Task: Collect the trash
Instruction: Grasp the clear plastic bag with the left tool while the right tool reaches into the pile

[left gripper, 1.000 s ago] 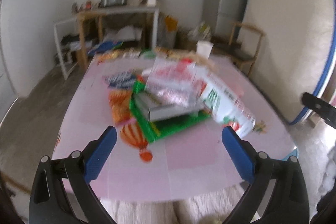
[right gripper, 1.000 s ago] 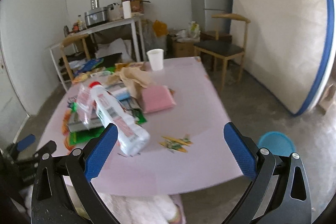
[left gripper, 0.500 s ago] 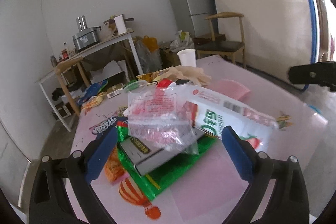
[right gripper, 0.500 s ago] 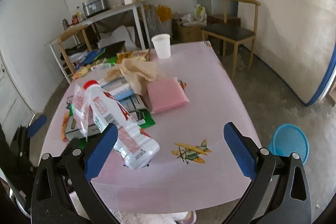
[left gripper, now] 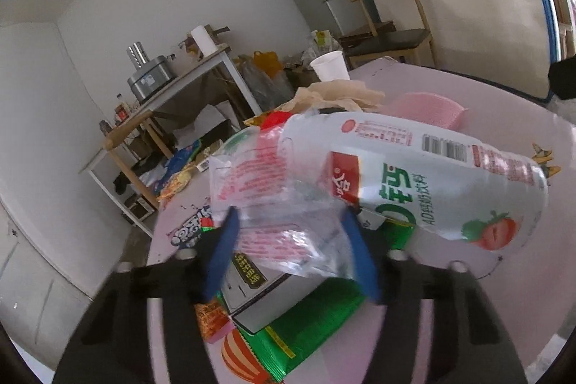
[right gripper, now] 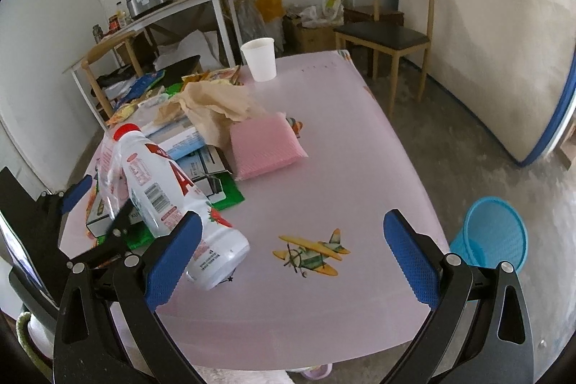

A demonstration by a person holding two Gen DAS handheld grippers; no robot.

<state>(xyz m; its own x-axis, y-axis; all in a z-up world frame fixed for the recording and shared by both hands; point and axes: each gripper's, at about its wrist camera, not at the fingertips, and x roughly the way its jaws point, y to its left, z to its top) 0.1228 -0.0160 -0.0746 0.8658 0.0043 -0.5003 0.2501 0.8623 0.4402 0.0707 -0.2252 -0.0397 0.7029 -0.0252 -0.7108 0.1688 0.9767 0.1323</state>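
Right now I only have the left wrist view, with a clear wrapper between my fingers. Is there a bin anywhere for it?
Observer: Yes. A blue basket stands on the floor just off the right edge of the table.
Operator: Is the right gripper carrying anything?
Observer: No. The right gripper is open and empty above the airplane print.
Operator: How does the white bottle sit?
Observer: Tilted. Its base rests on the tabletop and its red cap end is propped up on the pile of boxes.
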